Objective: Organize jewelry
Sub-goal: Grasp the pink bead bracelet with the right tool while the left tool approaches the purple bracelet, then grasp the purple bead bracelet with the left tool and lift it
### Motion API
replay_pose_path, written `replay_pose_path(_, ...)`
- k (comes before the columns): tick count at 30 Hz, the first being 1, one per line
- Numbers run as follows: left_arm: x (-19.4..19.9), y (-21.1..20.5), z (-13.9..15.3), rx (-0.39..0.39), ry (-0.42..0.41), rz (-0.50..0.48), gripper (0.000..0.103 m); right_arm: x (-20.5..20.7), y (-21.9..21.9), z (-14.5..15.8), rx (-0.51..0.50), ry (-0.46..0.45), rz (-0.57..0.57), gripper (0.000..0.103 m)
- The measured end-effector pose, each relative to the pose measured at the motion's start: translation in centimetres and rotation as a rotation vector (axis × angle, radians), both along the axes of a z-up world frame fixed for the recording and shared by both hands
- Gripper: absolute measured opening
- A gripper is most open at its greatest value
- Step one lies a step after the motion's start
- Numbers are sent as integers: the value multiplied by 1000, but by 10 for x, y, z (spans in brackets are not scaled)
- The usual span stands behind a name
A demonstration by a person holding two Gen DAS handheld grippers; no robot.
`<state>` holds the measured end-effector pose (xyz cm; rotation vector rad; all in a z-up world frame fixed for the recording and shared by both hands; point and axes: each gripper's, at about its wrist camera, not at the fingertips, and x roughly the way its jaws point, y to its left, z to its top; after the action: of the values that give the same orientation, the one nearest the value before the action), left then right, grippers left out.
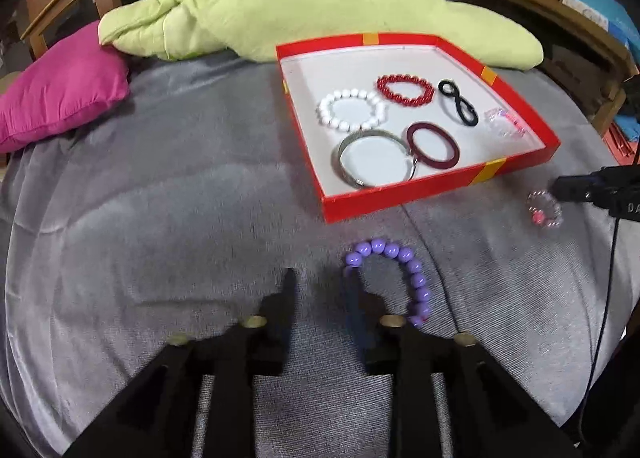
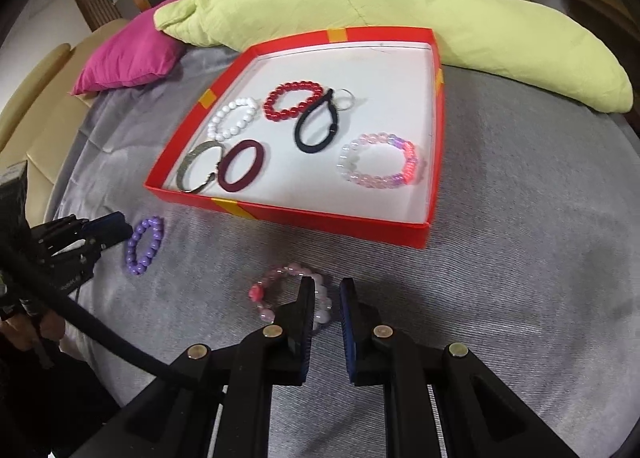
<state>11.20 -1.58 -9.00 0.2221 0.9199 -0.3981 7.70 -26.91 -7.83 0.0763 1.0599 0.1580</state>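
Observation:
A purple bead bracelet [image 1: 404, 270] [image 2: 144, 246] lies on the grey bedspread in front of the red box [image 1: 400, 195] [image 2: 320, 219]. My left gripper [image 1: 321, 282] [image 2: 120, 227] stands open at the bracelet's left end. Its right finger reaches into the loop, and nothing is pinched between the pads. A pink and clear bead bracelet [image 2: 276, 290] [image 1: 544, 209] lies right of the purple one. My right gripper [image 2: 327, 290] [image 1: 560, 187] has its jaws narrow, shut on the right side of that pink loop.
The white-lined box holds white [image 1: 352, 109], red [image 1: 404, 89] and pale pink [image 2: 380, 159] bead bracelets, a black hair tie [image 1: 458, 103], a silver bangle [image 1: 372, 159] and a dark red bangle [image 1: 432, 145]. A green quilt [image 1: 320, 5] and a magenta pillow [image 1: 60, 85] lie behind.

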Motion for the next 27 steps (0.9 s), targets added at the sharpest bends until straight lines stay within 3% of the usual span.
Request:
replay_pose_path(1,-1,0,0,1,-3,0,48,0,-1,-1,-3,6,-2,14)
replay_pose_path(3,-2,-2,0,-3,1,-10,52,1,-3,-3,-10,22,-5,14)
replay_pose_path(11,-3,-10,-6,-6,32,-49,53,0,-2,-2,-44,13,-14,35)
replay_pose_path(14,-2,-12,-9,-5,32,-57,44,0,6,-4,-62,3,10,35)
replay_pose_path(16,-3,-14,-8,-9,22,-75,24,-1,11,-6,-74,-4,29,35)
replay_pose_path(19,-4,-14,-6,-18,22,-79,14,-3,22,-14,-127,-1,58,34)
replay_pose_path(20,-4,-13,-6,-21,22,-78,11,-5,25,-14,-153,-16,72,32)
replay_pose_path(22,-4,-12,-4,-34,24,-82,10,-6,29,-14,-166,-25,94,13)
replay_pose_path(27,-7,-13,2,-47,0,-93,10,-5,27,-10,-143,-36,77,11)
